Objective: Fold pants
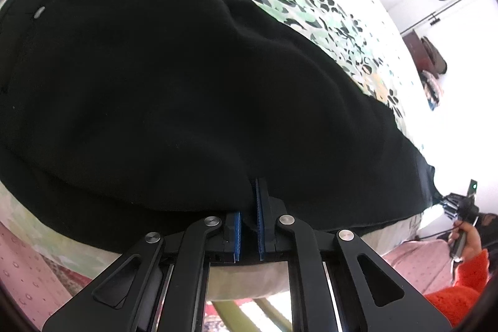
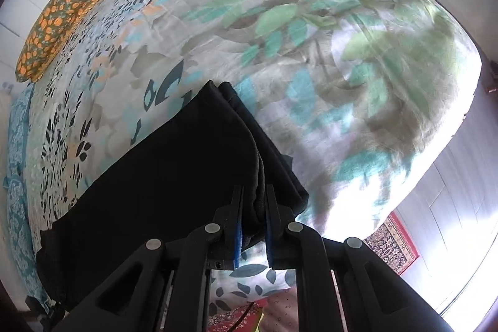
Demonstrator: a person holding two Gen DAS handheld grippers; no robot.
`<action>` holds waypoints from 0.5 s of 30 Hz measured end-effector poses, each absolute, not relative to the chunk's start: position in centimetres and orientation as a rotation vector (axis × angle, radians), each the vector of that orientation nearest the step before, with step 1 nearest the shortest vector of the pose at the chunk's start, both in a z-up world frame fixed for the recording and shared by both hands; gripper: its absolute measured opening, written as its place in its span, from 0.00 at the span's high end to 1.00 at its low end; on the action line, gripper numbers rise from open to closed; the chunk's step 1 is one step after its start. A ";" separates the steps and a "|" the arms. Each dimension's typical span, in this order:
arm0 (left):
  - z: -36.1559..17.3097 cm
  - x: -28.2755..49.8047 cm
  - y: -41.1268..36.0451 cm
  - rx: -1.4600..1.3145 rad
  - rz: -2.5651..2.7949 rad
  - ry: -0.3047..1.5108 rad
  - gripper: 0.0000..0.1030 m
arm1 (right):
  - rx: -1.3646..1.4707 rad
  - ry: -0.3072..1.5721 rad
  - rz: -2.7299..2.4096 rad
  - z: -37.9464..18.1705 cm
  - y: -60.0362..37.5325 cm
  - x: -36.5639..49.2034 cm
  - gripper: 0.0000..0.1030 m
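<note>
One pair of black pants (image 1: 155, 89) is laid on the bed (image 2: 311, 21), over a leaf-print bedspread. The near edge of the pants is clamped between the closed fingers of the left gripper (image 1: 249, 223). A bunched, layered end of the garment is pinched by the right gripper (image 2: 253, 226). The pants appear already doubled lengthwise; at least one crosswise fold is judged to remain. Counted: one garment, two grippers, one orange-patterned pillow (image 2: 68, 11).
</note>
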State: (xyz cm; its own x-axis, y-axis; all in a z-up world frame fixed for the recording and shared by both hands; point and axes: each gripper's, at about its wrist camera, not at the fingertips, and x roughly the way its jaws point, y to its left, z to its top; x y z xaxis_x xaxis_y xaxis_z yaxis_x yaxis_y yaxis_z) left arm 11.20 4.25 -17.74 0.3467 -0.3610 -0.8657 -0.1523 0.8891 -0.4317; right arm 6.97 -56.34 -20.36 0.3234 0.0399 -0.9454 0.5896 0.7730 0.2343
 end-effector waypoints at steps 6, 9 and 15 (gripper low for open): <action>-17.3 10.6 3.6 -0.445 -0.155 1.238 0.94 | 0.618 1.192 -0.420 -20.3 -56.4 6.7 0.88; -17.6 10.4 3.2 -0.421 -0.157 1.255 0.94 | 0.613 1.200 -0.432 -20.3 -56.3 7.0 0.88; -17.3 10.2 3.0 -0.403 -0.158 1.277 0.94 | 0.611 1.192 -0.444 -20.2 -56.1 6.9 0.88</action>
State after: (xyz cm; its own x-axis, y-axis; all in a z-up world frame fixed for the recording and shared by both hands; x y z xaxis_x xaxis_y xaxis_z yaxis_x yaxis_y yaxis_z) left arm 10.16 2.97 -17.30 0.2898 -0.3350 -0.8966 -0.1059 0.9198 -0.3779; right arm 6.94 -56.12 -20.16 0.3169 -0.0031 -0.9485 0.6182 0.7591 0.2041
